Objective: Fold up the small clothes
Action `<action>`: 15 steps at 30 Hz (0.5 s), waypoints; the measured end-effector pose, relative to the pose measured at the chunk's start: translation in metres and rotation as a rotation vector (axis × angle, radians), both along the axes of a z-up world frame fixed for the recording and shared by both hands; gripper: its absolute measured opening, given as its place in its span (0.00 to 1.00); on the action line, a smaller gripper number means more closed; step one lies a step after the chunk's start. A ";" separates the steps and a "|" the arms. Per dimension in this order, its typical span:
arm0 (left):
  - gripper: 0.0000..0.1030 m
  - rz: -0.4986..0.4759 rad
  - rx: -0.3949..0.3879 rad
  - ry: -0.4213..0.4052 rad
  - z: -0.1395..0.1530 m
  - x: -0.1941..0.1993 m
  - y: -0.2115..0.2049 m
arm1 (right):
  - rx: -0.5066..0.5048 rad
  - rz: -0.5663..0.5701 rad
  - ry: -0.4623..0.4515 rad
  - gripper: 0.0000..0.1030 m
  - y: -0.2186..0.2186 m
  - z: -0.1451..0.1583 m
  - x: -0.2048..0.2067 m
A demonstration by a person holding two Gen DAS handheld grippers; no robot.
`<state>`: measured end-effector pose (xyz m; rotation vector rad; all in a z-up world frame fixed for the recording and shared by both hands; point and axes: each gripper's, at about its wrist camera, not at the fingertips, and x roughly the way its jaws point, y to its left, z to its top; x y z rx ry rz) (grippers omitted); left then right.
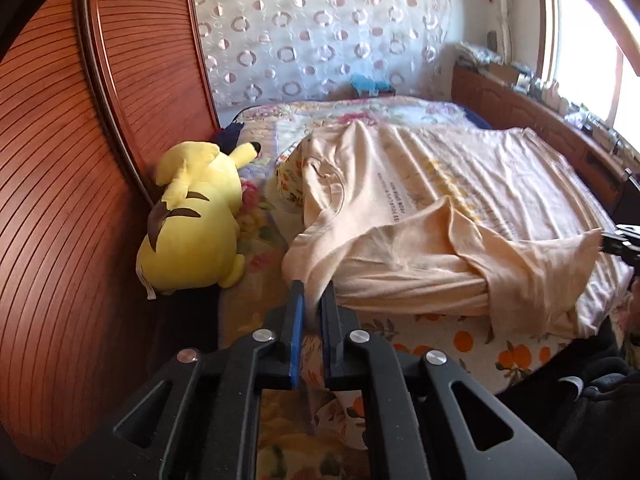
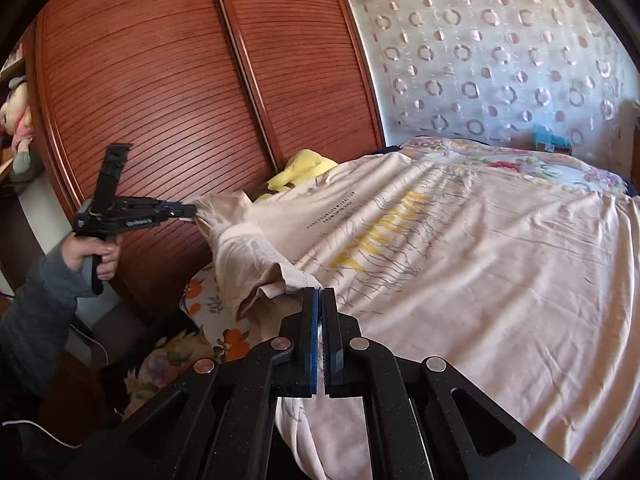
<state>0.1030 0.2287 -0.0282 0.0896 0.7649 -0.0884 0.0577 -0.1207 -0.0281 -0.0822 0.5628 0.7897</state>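
I have both claws on the T-shirt [image 2: 460, 248], which lies spread print-up across the bed [image 1: 440, 336], one end hanging over the near edge.

Left claw [image 1: 314, 286]: jaws pinched narrow on a bunched bit of cloth near the sleeve; a strip of fabric runs down between the blue pads. The right wrist view confirms it, with the cloth pulled to a point at the tips of the left claw [image 2: 191, 211] and lifted off the bed.

Right claw [image 2: 319, 291]: jaws nearly closed on the edge of the sleeve fold, cloth gathered just ahead of the tips. In the left wrist view only a sliver of it shows at the frame's right edge, touching the cloth.

Judgement: the step in hand is lifting this side to carry it over the body of the shirt.

How I want to do it well:
- Keep both pinches firm; thin knit slips out easily.
- Raise the 2 claws together and level, so the edge between them stays taut, not sagging.
- Carry the edge across parallel to the printed lines, using them as my straight reference.
- Lay it down before letting go, then smooth toward the far end.
- Mind the yellow plush toy [image 1: 192, 216] just beside the shirt on the left; a wide swing could drag it.
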 end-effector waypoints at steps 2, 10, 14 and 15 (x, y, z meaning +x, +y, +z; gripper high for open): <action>0.12 0.005 -0.018 -0.021 -0.002 0.002 -0.001 | -0.030 -0.030 -0.002 0.01 0.004 -0.005 0.010; 0.70 -0.004 -0.035 -0.068 -0.012 0.017 -0.029 | -0.159 -0.128 0.018 0.01 0.001 -0.034 0.048; 0.78 -0.034 -0.075 -0.075 -0.020 0.016 -0.050 | -0.188 -0.170 -0.019 0.22 -0.009 -0.029 0.049; 0.78 -0.037 -0.077 -0.072 -0.022 0.014 -0.054 | -0.173 -0.163 -0.022 0.26 -0.009 -0.025 0.043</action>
